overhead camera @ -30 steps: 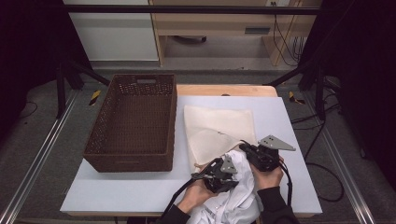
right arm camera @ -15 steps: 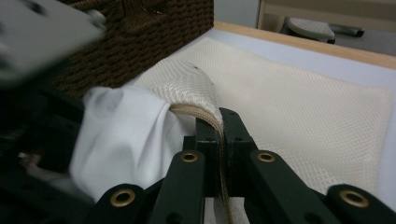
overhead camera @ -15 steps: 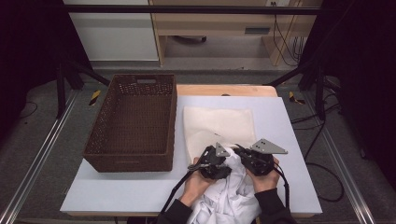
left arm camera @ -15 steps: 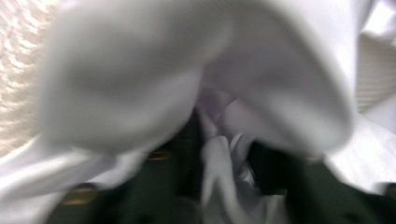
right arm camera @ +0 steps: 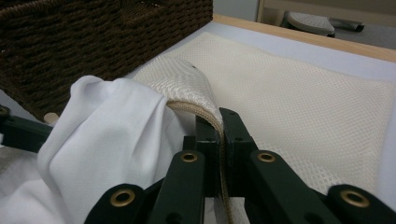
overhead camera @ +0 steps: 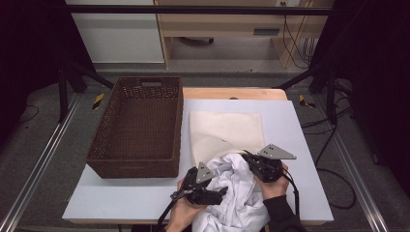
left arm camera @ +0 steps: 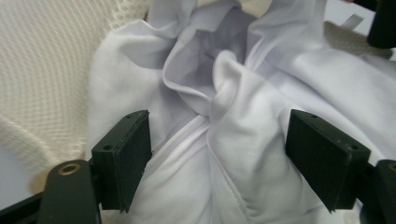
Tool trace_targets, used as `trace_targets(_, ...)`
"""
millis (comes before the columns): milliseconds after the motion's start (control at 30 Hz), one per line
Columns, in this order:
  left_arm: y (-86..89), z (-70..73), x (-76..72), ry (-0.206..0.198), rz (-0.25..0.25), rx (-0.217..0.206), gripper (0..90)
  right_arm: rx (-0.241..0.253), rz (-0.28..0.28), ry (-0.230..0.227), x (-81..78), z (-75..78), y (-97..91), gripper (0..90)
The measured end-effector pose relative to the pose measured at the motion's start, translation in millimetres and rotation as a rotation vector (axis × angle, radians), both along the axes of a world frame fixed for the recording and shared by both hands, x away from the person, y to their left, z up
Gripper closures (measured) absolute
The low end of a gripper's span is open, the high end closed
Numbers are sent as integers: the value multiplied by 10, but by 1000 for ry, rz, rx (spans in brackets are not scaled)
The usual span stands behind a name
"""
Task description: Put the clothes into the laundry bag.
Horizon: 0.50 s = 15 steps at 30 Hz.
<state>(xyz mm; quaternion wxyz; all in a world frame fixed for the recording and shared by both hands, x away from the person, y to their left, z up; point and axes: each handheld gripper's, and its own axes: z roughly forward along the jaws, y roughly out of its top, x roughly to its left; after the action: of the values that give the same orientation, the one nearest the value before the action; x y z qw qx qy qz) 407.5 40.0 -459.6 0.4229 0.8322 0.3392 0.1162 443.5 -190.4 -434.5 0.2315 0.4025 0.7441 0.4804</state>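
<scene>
A white garment (overhead camera: 238, 200) lies crumpled at the table's front edge, its upper part against the mouth of a cream mesh bag (overhead camera: 226, 126). In the left gripper view my left gripper (left arm camera: 219, 158) is open, jaws wide apart with a bunched fold of the garment (left arm camera: 233, 93) between them. In the high view it (overhead camera: 220, 190) sits at the garment's left side. My right gripper (right arm camera: 220, 126) is shut on the bag's lifted zip edge (right arm camera: 189, 86), holding it above the garment (right arm camera: 107, 121). In the high view it (overhead camera: 247, 158) is at the garment's upper right.
A dark brown wicker basket (overhead camera: 130, 166) stands left of the bag, its wall (right arm camera: 93, 28) close beside my right gripper. The white table top (overhead camera: 295, 121) has bare room to the right. A wooden strip (overhead camera: 232, 93) runs behind the table.
My left gripper has drawn back toward the front left, and the garment now sits higher against the bag's mouth. My right gripper shifted slightly left, still holding the bag edge.
</scene>
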Motion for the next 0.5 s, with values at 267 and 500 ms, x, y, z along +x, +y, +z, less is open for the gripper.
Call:
trace_targets(267, -48, 1, 13, 44, -36, -14, 662, 2, 3, -1, 0, -2, 6, 873)
trace_targets(500, -136, 240, -63, -14, -72, -32, 799, 18, 3, -11, -11, 24, 5, 873)
